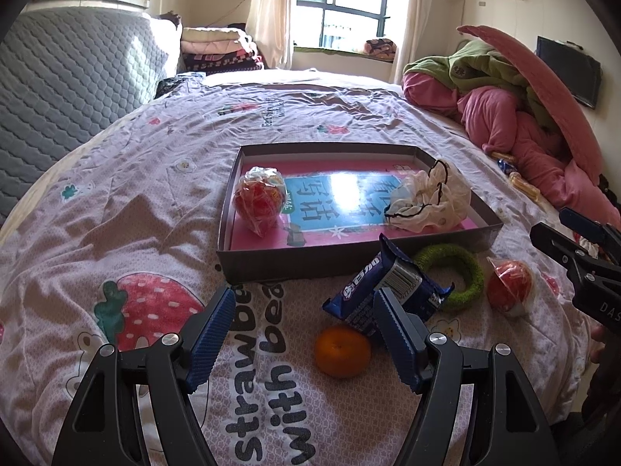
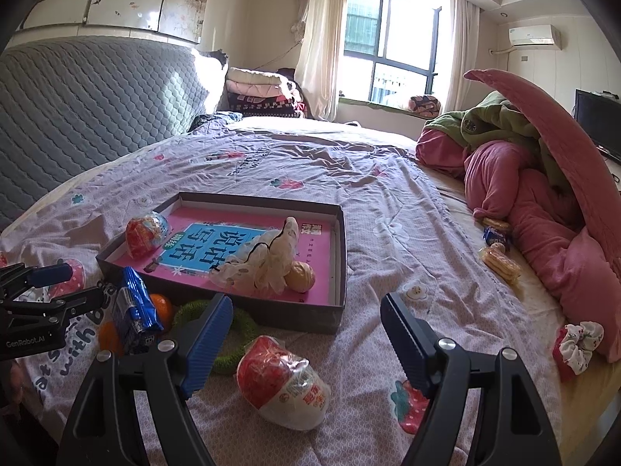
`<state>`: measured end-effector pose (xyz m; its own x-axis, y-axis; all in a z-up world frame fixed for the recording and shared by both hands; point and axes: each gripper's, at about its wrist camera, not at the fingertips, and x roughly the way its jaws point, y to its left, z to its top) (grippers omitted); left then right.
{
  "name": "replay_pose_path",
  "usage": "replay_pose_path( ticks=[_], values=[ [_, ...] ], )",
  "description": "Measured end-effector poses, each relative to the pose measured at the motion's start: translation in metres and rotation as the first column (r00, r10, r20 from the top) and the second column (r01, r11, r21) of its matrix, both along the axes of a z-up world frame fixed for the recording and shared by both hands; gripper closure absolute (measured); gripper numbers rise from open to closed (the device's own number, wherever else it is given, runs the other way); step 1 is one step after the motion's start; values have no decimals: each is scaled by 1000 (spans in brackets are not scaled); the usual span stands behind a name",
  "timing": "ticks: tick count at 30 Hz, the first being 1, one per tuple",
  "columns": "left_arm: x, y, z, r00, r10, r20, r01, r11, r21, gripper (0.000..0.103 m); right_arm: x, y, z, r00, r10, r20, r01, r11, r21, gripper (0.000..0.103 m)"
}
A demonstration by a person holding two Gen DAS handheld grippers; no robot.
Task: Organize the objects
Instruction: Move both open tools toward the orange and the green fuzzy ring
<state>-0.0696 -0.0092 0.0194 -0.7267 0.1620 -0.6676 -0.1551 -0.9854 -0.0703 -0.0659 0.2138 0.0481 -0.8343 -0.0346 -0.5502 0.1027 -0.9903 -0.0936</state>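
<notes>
The left hand-held gripper point(image 1: 304, 310) is held wide open and empty above the bed point(image 1: 116, 194), just short of the near wall of the shallow box point(image 1: 295, 260). The orange point(image 1: 342, 350) lies between its fingers, toward the right one, and the blue snack packet point(image 1: 384, 289) is propped against that right fingertip's far side, its long axis slanting across the gap.

The right hand-held gripper point(image 2: 306, 320) is likewise wide open with nothing gripped. The red-and-white wrapped snack point(image 2: 281, 382) lies directly before it on the bed, nearer than the box's near right corner, its long axis running diagonally from the left finger toward the camera. The right hand is judged nearer this snack, the left nearer the orange and packet.
</notes>
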Motion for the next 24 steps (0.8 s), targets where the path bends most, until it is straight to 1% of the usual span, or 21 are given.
replay_pose_path(
  ticks=[13,24],
  values=[
    [18,1,-5,1000,-16,14,16,1000,6,28,16,-3,-8,1000,10,20,-10,1000,1,25],
    [28,5,-13,999,-29,33,29,1000,-8,28,24,3,-22,998,1,62,-1,1000,4,25]
  ],
)
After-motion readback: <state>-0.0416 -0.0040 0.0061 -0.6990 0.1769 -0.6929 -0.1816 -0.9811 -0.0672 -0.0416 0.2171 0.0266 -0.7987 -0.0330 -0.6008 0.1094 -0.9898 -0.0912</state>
